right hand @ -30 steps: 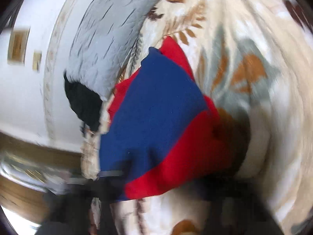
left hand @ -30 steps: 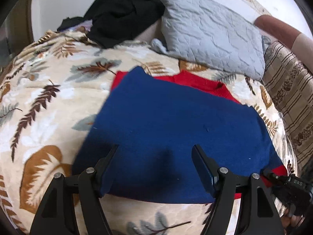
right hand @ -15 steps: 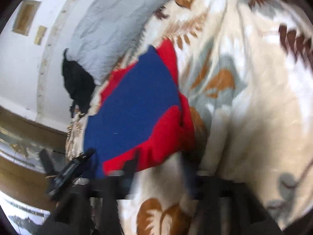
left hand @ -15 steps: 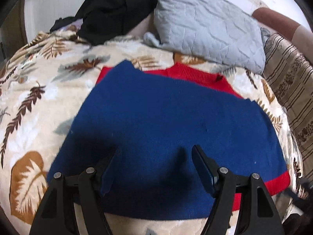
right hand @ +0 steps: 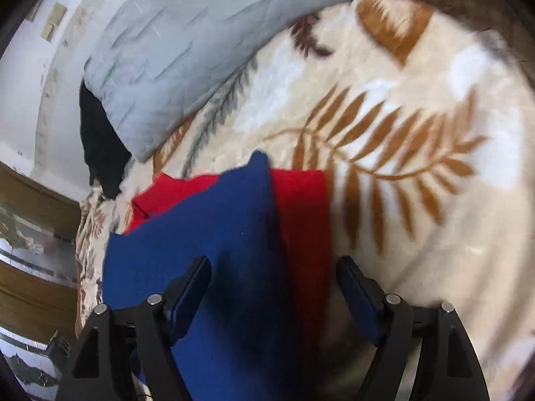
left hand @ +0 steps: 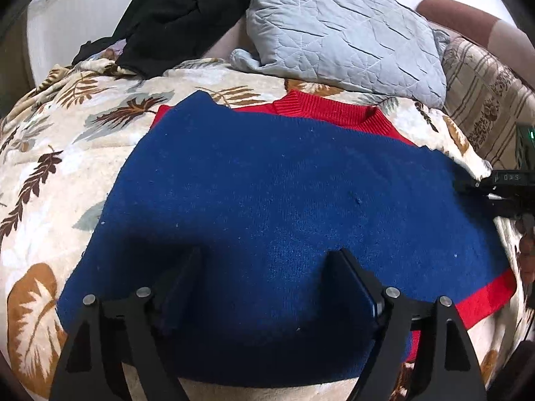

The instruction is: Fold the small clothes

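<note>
Currently mid-fold: both tongs open over a blue and red sweater on a bed

Now, in the left wrist view, a small knit sweater (left hand: 284,220) lies flat on a bed, filling the centre and lower half of the frame. Its blue body faces up; a red ribbed collar shows at the upper centre and a red band at the lower right. Beneath it is a cream blanket (left hand: 50,173) printed with brown and grey leaves. A grey quilted pillow (left hand: 341,33) sits at the upper centre, and a heap of black clothing (left hand: 180,13) at the upper left.

The left tongs (left hand: 267,260) sit at the bottom of the frame, jaws wide, low over the near blue edge and holding nothing. Whether they touch the cloth cannot be told.

At the right edge of this view a dark device reaches in beside the sweater's side; it is probably the right tool.

In the right wrist view, somewhat blurred, the right tongs (right hand: 272,277) are also spread wide and hold nothing. The camera is rolled, so the bed looks tilted. Blue cloth and a red strip run up between the jaws from the bottom centre.

Judging from this, the garment looks laid out flat, possibly with one fold made, and a further fold is being set up. The next move likely calls for each tool to close on an edge or corner, then lift and carry it across evenly.
</note>
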Demonstrator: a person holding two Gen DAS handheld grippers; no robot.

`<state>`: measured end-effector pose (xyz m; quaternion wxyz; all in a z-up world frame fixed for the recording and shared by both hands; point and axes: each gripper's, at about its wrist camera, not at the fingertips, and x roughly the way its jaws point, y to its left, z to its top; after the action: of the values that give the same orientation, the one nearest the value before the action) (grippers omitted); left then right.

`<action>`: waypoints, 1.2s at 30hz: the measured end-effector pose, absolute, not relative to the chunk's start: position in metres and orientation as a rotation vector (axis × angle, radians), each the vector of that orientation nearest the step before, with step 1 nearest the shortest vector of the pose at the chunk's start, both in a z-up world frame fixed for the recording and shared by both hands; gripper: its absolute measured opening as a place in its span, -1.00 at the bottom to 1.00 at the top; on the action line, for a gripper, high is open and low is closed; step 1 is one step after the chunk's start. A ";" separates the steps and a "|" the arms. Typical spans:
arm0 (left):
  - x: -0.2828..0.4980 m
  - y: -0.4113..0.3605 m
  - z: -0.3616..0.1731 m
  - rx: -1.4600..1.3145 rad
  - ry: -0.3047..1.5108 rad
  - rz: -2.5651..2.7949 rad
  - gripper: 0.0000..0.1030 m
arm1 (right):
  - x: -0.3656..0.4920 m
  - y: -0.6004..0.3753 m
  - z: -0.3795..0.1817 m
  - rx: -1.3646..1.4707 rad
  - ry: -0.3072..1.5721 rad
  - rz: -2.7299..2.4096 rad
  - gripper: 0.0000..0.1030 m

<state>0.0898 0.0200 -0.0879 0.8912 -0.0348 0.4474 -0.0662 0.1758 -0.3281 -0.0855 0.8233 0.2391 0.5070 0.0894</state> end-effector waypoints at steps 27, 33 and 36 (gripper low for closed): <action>0.080 0.021 -0.084 -0.050 0.934 -0.153 0.64 | -0.023 -0.271 -0.092 0.893 1.018 0.291 0.31; 0.069 0.028 -0.059 -0.120 0.806 -0.153 0.64 | -0.011 -0.280 -0.097 0.958 0.969 0.253 0.31; 0.080 0.021 -0.079 -0.066 0.902 -0.142 0.64 | 0.007 -0.283 -0.101 0.990 0.949 0.220 0.31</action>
<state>0.0802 0.0213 -0.0786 0.8971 -0.0318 0.4354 -0.0684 0.0072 -0.2830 -0.1006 0.7683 0.4563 0.4374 0.1012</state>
